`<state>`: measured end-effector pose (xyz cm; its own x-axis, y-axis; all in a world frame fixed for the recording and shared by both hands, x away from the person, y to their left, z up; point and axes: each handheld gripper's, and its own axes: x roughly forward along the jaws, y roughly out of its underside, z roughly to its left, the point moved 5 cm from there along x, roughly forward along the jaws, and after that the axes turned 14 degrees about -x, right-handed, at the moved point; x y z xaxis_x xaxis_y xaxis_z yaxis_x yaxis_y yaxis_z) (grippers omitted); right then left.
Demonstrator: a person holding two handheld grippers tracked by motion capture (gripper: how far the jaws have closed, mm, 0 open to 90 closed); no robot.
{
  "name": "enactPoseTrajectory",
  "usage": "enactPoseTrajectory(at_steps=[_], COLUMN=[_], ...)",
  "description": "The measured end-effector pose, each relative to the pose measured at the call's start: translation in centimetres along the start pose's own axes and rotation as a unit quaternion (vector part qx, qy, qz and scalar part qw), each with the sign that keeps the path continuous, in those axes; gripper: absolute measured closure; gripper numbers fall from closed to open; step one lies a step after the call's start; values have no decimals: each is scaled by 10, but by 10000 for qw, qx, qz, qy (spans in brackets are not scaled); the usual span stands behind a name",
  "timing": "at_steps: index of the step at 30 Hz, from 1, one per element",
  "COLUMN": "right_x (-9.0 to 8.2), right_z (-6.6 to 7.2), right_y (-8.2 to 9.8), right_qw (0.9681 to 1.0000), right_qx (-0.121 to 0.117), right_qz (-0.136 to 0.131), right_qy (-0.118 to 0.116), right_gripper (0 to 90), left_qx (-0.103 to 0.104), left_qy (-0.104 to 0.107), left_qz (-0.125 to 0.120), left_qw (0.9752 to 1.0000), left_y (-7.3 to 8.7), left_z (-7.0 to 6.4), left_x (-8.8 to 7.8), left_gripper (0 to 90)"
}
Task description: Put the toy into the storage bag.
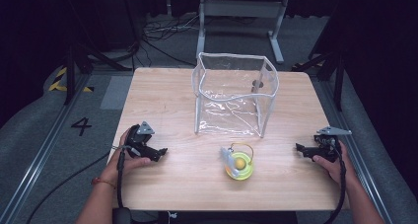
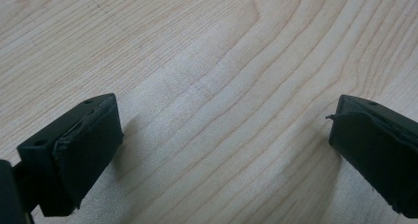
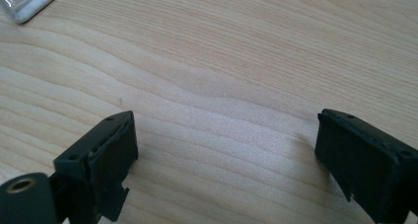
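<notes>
from above, i hold my left gripper point(image 1: 156, 153) and right gripper point(image 1: 301, 148) low at the wooden table's point(image 1: 167, 95) side edges. a clear bag point(image 1: 234, 93) stands mid-table, with a small yellow-green toy point(image 1: 238, 164) just in front of it. in the left gripper view, my jaws gape wide over bare wood, holding nothing. in the right gripper view, likewise wide and empty, the bag's white corner point(image 3: 30, 3) at top left.

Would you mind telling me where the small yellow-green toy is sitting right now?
In the high view, the yellow-green toy lies on the wooden table near its front edge, just in front of the clear plastic bag, between the two hand-held grippers.
</notes>
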<state>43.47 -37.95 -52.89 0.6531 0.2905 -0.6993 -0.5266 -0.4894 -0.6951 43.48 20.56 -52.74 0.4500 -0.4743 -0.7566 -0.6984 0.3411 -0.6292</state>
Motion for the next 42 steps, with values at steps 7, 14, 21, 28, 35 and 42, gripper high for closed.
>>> enactPoseTrajectory(at_steps=[7,14,21,28,35,42], right_x=[-6,-15,-26,-36,-52,-59], right_z=[-2,5,21,42,67,86], right_y=[1,-1,-11,-29,-51,-67], right_qw=[9990,9950,9900,9845,9766,9688], right_qx=[-77,-332,-646,-1044,-1472,-1839], right_qz=[418,790,938,953,854,804], right_qy=[-147,-505,-834,-1041,-1315,-1457], right_gripper=[78,190,198,218,236,239], left_qx=[-77,-74,-77,-71,-85,-60], left_qy=[-71,-71,-69,-78,-69,-79], left_qz=[-18,-22,-25,-27,-26,-22], left_qw=[9999,9999,9999,9999,9999,9999], left_y=[1,1,1,1,1,1], left_z=[-1,-1,-1,-1,-1,-1], left_x=[-1,-1,-1,-1,-1,-1], left_gripper=[2,3,3,3,3,3])
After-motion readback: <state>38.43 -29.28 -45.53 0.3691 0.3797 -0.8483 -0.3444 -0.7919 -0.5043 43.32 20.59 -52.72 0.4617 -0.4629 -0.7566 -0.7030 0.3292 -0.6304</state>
